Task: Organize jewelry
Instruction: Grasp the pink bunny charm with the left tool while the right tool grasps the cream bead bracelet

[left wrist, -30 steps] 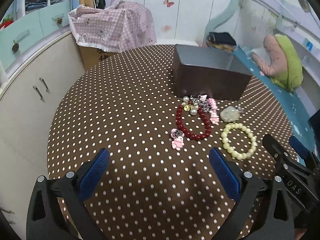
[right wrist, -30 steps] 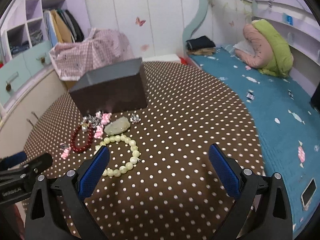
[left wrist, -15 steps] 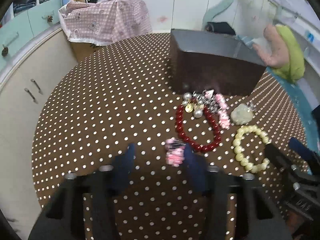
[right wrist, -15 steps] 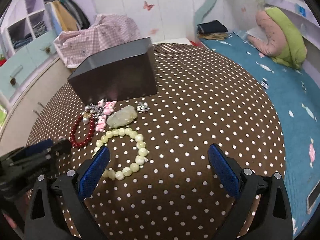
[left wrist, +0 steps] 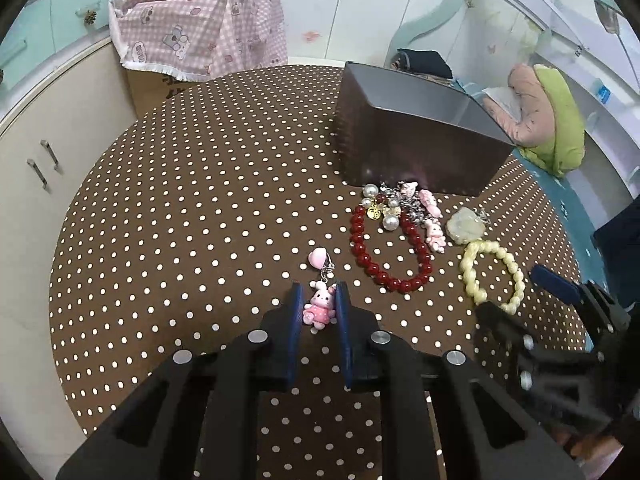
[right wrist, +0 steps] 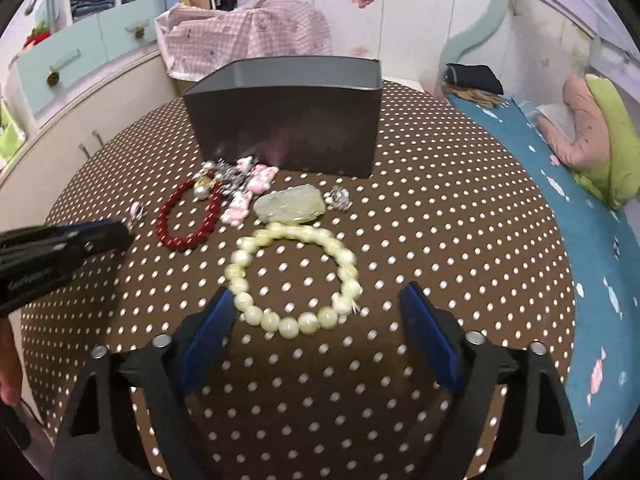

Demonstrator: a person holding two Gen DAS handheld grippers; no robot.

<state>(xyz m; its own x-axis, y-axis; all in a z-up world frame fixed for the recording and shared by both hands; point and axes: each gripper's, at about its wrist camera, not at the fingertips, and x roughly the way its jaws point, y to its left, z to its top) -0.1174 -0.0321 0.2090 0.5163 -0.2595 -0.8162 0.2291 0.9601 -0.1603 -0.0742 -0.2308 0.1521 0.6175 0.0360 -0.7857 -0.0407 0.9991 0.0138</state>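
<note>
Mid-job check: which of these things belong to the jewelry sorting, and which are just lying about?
Job:
pink bunny charm, between the left gripper pads
cream bead bracelet
red bead bracelet
pale stone pendant
dark box

Lying about:
checked cloth
pink-green cushion

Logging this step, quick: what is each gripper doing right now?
Left gripper: jaws just closing, shut on the pink bunny charm.
Right gripper: open, jaws just closing around the pale bead bracelet, not gripping it.

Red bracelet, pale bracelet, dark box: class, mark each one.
Red bracelet (left wrist: 400, 280), left wrist view, on its near beads.
Pale bracelet (right wrist: 288, 326), right wrist view, on its near beads.
Dark box (right wrist: 288, 128), right wrist view, on its front wall.
</note>
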